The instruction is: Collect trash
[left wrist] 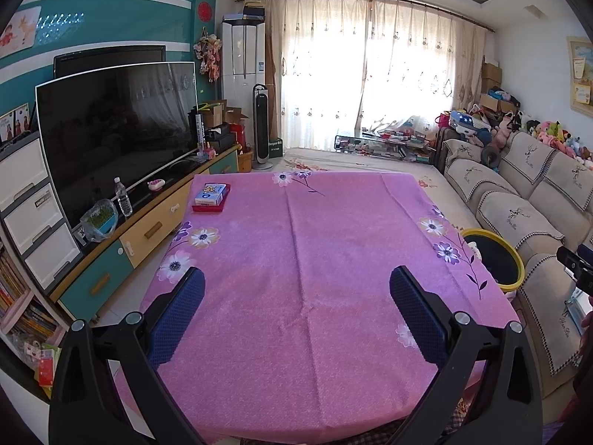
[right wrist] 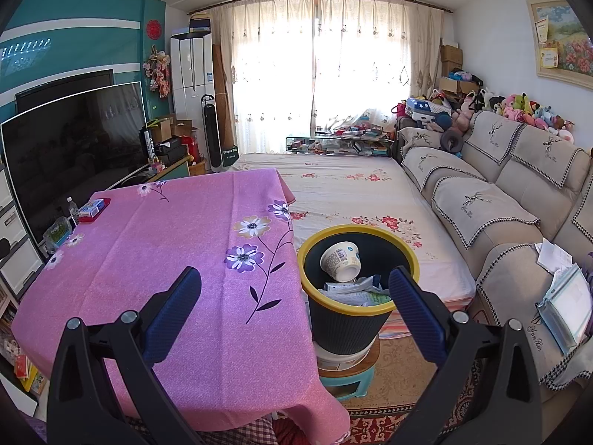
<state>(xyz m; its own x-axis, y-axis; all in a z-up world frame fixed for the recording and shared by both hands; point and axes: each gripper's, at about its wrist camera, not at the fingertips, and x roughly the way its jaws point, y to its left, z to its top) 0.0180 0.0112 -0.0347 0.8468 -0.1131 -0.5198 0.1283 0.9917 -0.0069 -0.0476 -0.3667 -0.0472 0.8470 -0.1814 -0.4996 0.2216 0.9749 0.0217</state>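
A black trash bin with a yellow rim (right wrist: 409, 256) stands on a small stool right of the table; it shows in the left wrist view (left wrist: 520, 259) too. Inside lie a white paper cup (right wrist: 343, 259) on its side and crumpled wrappers (right wrist: 355, 291). The table wears a pink flowered cloth (left wrist: 296, 259), also in the right wrist view (right wrist: 166, 244). My left gripper (left wrist: 296, 278) is open and empty above the table's near half. My right gripper (right wrist: 294, 278) is open and empty, by the table's right edge, with the bin just beyond its right finger.
A blue box on a red tray (left wrist: 211, 196) sits at the table's far left corner, seen in the right wrist view (right wrist: 92, 209) too. A TV (left wrist: 115, 129) on a low cabinet stands left. A beige sofa (right wrist: 500, 200) with papers (right wrist: 567, 296) stands right.
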